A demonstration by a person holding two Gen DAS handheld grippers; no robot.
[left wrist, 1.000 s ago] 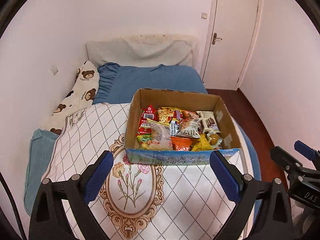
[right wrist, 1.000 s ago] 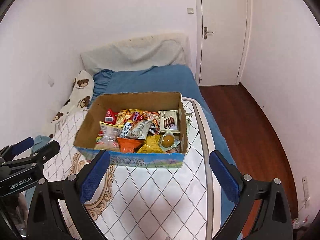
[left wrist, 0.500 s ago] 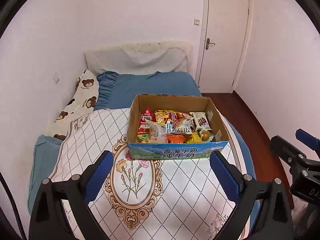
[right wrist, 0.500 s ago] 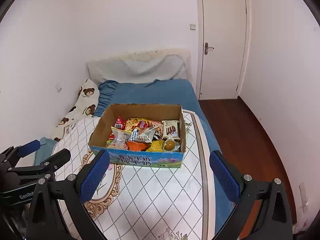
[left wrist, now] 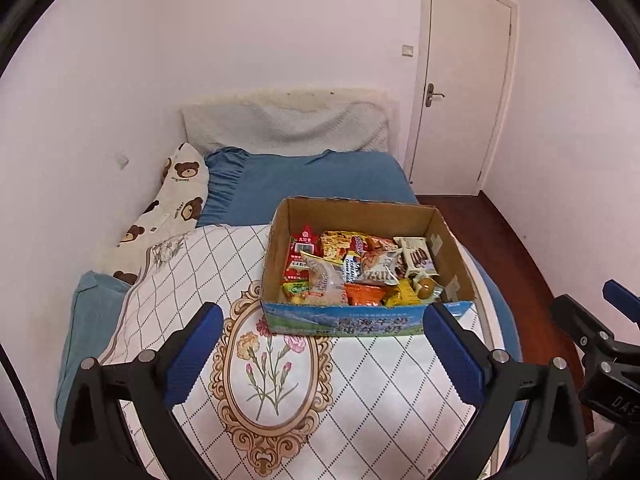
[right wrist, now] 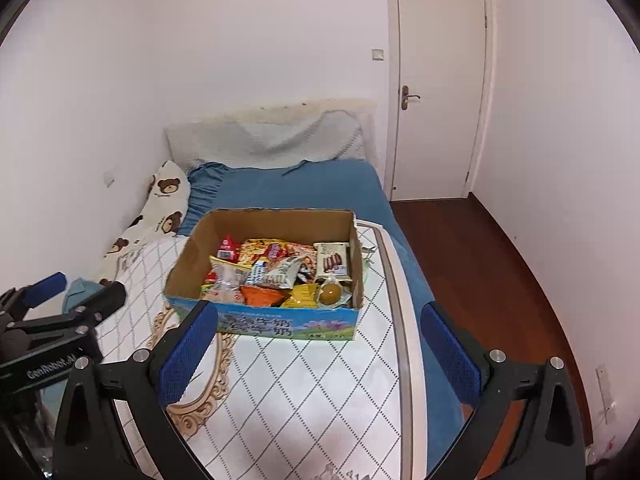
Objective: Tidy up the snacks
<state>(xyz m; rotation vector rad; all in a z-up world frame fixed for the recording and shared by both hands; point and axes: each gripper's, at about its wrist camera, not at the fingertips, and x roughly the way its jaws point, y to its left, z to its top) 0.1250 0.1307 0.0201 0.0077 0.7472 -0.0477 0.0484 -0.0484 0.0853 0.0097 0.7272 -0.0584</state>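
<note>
From the left wrist view, the left claw [left wrist: 318, 350] was spread wide and held nothing. The cardboard box [left wrist: 452, 256] of snacks [left wrist: 352, 268] sat on the white blanket [left wrist: 200, 272] on the bed [left wrist: 304, 180], just past the claw tips. Bare blanket lay to the box's left. Its right side was near the blanket's edge.

From the right wrist view, the right claw [right wrist: 316, 348] was also wide apart and held nothing. The box [right wrist: 192, 256] sat ahead, its right wall near the blanket's pale border [right wrist: 394, 280]. Brown floor [right wrist: 480, 248] lay open to the right, up to the door [right wrist: 440, 88].
</note>
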